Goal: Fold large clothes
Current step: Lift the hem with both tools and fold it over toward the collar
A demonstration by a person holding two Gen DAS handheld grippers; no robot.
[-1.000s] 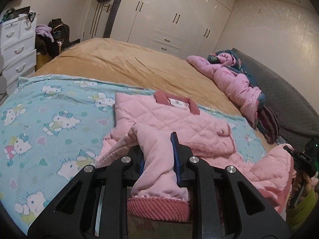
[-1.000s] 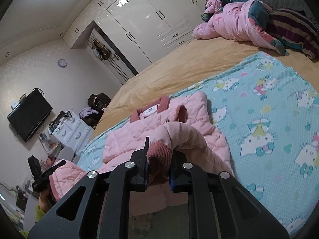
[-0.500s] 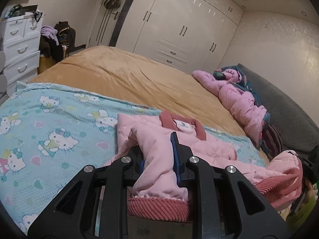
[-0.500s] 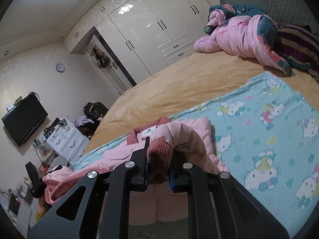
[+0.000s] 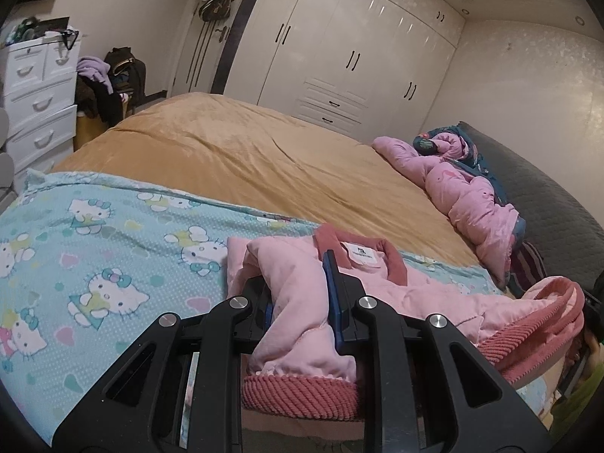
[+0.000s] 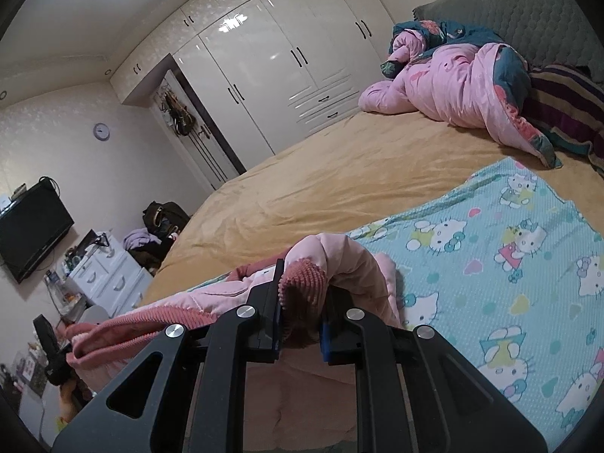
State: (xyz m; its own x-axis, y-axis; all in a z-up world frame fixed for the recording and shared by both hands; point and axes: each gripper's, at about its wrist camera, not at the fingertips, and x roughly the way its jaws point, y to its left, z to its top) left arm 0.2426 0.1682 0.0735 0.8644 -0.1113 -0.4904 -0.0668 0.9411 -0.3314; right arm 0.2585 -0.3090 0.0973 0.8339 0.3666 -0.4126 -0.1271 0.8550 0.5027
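One bed (image 5: 234, 158) — one pink jacket (image 5: 426, 294), two tools (image 5: 298, 294) (image 6: 300, 313) clamped on it.

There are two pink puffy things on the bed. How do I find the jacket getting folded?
Find the kitty blanket at the near end of the bed. The pink jacket lies on it, held by both claws. Unlike the pink quilt by the headboard, it has a dark pink collar and ribbed cuffs.
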